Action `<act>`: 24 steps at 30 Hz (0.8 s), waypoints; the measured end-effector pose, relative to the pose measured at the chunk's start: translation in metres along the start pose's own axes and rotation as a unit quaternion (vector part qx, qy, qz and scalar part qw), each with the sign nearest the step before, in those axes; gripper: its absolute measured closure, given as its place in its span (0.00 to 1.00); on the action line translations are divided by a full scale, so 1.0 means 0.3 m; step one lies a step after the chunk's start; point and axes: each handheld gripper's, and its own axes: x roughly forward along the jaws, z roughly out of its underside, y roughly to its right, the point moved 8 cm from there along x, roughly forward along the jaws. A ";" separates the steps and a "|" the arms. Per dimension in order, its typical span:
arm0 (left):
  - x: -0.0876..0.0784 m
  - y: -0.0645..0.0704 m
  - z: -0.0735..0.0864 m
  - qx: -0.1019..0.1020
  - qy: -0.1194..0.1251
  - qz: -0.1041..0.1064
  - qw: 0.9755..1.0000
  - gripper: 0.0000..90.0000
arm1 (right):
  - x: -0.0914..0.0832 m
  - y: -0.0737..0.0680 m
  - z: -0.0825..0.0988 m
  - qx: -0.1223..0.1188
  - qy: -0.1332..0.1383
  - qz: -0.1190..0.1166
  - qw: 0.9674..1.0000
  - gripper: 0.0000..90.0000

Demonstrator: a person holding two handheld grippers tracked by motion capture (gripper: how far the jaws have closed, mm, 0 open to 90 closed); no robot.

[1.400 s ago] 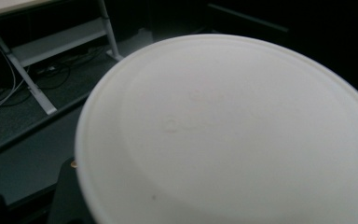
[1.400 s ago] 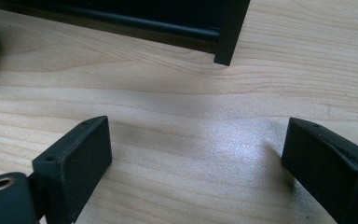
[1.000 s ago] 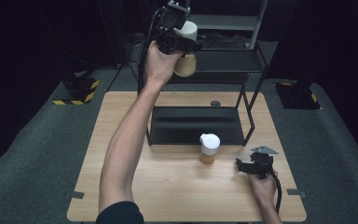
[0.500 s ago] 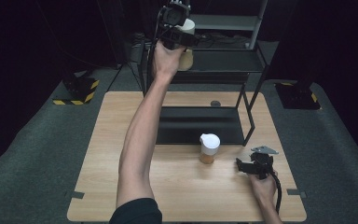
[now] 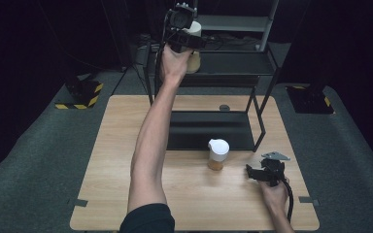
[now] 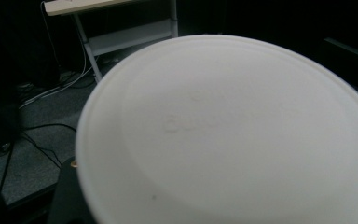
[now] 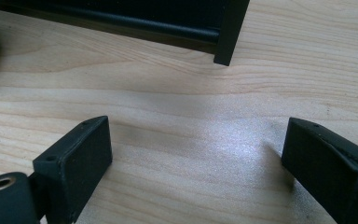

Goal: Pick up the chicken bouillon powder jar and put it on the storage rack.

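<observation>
White plastic, the round lid [image 6: 233, 135] of a lidded cup [image 5: 193, 53], sits close up against the camera in the left gripper view, slightly out of focus, with faint embossed lettering near its middle. In the high view the left gripper [image 5: 184, 36] is raised at the end of an outstretched arm to the upper level of a black metal shelf rack [image 5: 264, 87], and its jaws are closed on that cup, which has a pale tan body below the lid; whether the cup's base touches the shelf cannot be told. A second cup [image 5: 217, 154], with the same white lid and an amber-brown lower part, stands upright on the light wooden table [image 5: 107, 194], just in front of the rack's dark bottom shelf and well apart from the first. The right gripper [image 5: 266, 172] rests low over the table near its right front corner, to the right of that second cup and clear of it. In the right gripper view its two black jaws stand wide apart with bare wood grain between them, and a black leg [image 7: 230, 32] of the rack meets the tabletop just beyond.
</observation>
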 end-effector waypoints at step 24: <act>0.017 -0.025 0.029 0.002 -0.014 0.029 0.999 0.16 | 0.000 0.000 0.000 0.000 0.000 0.000 1.000 0.09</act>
